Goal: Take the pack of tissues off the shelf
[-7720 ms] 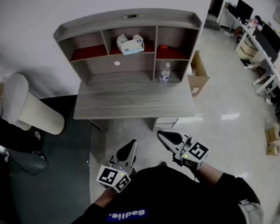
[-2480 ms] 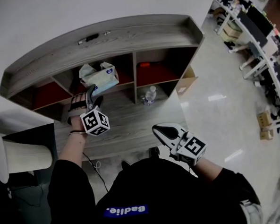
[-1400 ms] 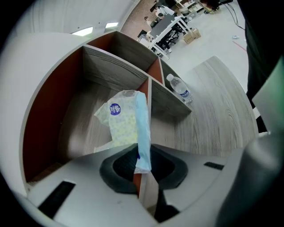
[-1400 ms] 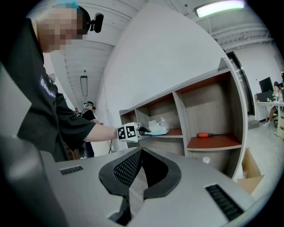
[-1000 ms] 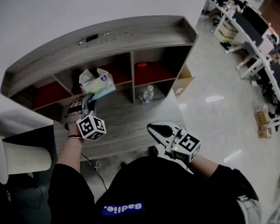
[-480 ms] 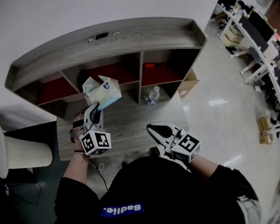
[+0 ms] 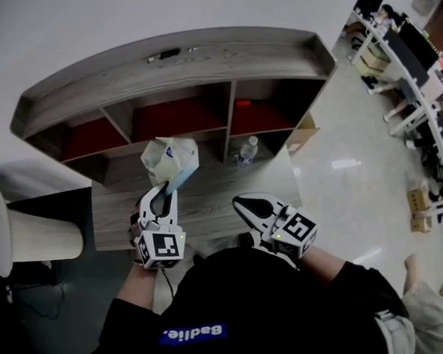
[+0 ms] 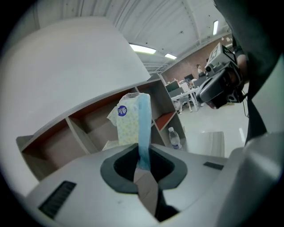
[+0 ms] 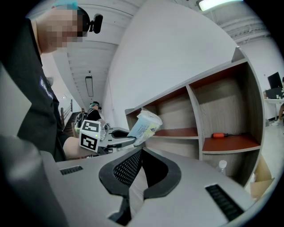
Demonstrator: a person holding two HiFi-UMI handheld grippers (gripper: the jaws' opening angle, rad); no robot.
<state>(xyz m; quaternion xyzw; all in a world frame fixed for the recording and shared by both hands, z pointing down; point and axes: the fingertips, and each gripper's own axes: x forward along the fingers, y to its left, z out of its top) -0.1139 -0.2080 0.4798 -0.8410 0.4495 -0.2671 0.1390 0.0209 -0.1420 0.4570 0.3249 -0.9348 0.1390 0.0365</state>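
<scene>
- pinching the thin blue edge of the soft, pale yellow-green plastic pack of tissues (image 7: 171, 158), the left gripper (image 7: 165, 192) has its jaws closed tight on that wrapper seam.
- the pack of tissues, with a round blue sticker on one side, is off the grey wooden shelf unit (image 7: 171, 67): it hangs in the air in front of the middle compartments, above the grey wooden desk top (image 7: 215, 199).
- it stands up from the jaws, tilted a little.
- the right gripper (image 7: 245, 204) sits low, near the person's body at the desk's front edge; its jaws are together with nothing between them.
- the two grippers are side by side and apart.
- a clear plastic water bottle (image 7: 245, 150) stands upright in the lower right bay of the shelf unit.
- an orange-handled screwdriver (image 9: 222, 135) lies on the red floor of the upper right compartment.
- a brown cardboard box (image 7: 301, 134) stands on the floor by the desk's right end.
</scene>
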